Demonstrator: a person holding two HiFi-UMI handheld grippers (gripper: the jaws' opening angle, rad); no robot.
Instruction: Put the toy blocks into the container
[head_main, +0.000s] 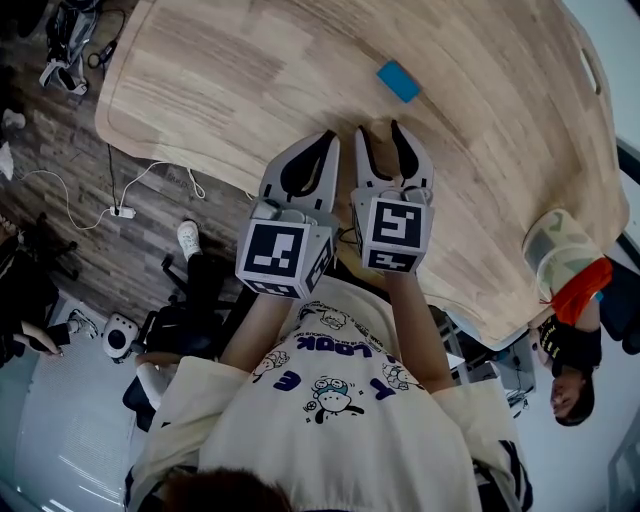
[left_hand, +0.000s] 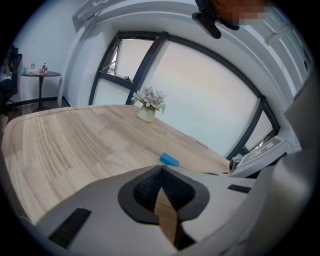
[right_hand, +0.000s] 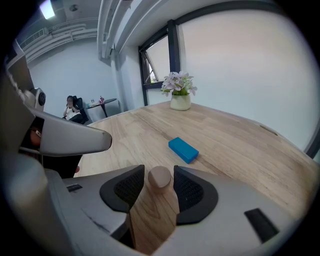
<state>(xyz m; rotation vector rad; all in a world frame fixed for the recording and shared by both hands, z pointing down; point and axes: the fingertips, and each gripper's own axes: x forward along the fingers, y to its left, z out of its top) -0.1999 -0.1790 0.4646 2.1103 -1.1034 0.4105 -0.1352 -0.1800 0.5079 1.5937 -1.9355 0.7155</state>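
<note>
Left gripper (head_main: 325, 142) hangs near the table (head_main: 200, 80) edge, jaws together, empty; right gripper (head_main: 380, 132) stands part open around a round wooden block (right_hand: 160, 177), pads just beside it; blue block (head_main: 398, 80) lies ahead amid open tabletop.

Blue block (left_hand: 169, 160) beyond the closed jaws

Table (head_main: 220, 90): block (head_main: 398, 80) lies on it, 1 o'clock of cylinder (right_hand: 159, 177); flowerpot (right_hand: 180, 101) stands beyond, 12 o'clock of block.
</note>
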